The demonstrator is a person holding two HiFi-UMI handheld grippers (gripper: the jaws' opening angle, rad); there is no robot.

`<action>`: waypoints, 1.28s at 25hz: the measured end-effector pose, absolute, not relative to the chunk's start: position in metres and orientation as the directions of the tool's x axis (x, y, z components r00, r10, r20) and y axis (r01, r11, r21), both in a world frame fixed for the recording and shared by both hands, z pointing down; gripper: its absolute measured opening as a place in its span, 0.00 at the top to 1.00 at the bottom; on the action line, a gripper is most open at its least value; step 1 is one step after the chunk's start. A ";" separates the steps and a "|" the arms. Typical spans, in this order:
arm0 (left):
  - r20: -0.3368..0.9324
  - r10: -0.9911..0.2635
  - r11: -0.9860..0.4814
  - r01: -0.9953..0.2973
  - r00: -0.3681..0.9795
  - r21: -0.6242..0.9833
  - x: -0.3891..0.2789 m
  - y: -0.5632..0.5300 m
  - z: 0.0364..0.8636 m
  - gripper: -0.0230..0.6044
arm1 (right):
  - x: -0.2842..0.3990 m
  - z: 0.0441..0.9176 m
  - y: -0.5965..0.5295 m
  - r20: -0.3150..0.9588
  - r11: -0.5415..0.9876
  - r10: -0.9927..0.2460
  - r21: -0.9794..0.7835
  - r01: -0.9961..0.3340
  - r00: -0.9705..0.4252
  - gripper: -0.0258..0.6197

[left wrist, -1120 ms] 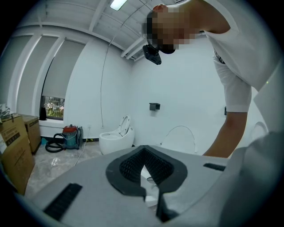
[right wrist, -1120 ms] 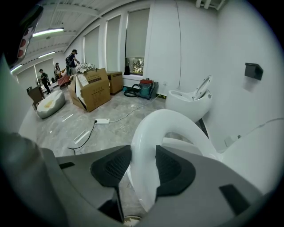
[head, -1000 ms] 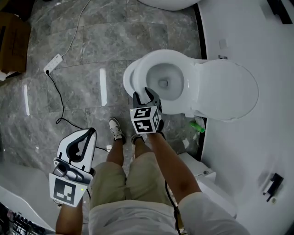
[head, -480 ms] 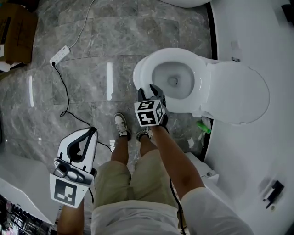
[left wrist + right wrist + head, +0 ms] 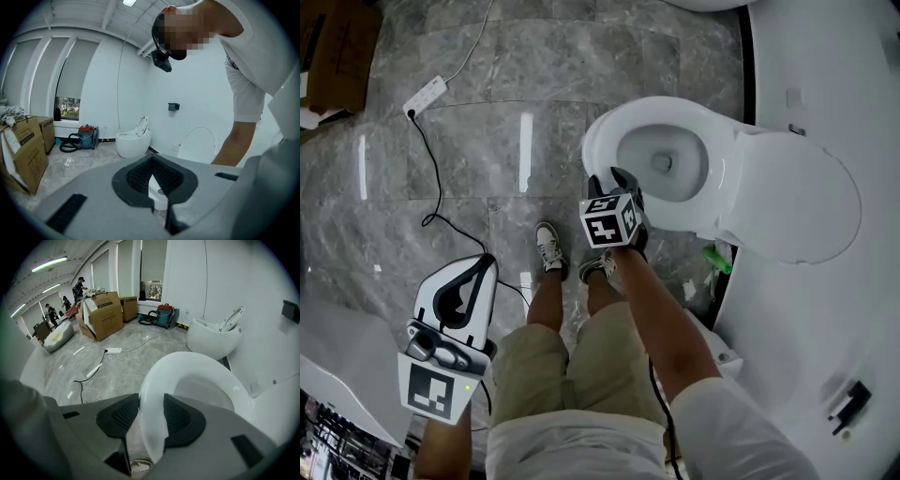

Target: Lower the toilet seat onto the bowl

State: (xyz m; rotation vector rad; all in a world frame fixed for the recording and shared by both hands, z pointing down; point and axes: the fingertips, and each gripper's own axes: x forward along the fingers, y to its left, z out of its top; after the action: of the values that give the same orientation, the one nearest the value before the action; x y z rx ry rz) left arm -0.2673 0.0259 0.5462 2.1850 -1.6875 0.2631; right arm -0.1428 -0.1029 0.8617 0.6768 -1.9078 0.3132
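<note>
The white toilet bowl stands on the grey marble floor, with its lid raised against the white wall. My right gripper points steeply down at the bowl's near rim. It is shut on the front of the white toilet seat, and the ring runs between its two black pads. The seat lies low over the bowl; whether it touches the rim I cannot tell. My left gripper hangs low at the left, well away from the toilet. Its jaws are shut with nothing in them.
A power strip with its black cable lies on the floor to the left, and a cardboard box stands in the far left corner. The person's shoes are beside the bowl. A second toilet and a vacuum stand farther off.
My right gripper has sunk with the seat toward the bowl's rim. The left gripper has dropped a little and stays shut.
</note>
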 end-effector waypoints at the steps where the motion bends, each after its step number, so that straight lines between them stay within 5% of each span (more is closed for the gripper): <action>1: 0.366 -0.892 -0.215 -0.961 0.266 0.175 -0.268 0.027 0.548 0.96 | -0.143 0.864 -0.103 0.904 0.807 -0.310 0.086 -0.584 -0.296 0.71; 32: 0.417 -0.886 -0.137 -0.974 0.201 0.178 -0.295 0.030 0.570 0.96 | -0.151 0.936 -0.099 0.971 0.884 -0.165 0.067 -0.462 -0.174 0.71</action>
State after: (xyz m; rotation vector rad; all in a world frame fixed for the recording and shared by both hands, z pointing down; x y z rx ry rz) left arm -0.2948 0.0300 0.5702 2.0785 -1.7348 0.2951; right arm -0.1513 -0.0985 0.9356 0.4787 -1.7475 0.2823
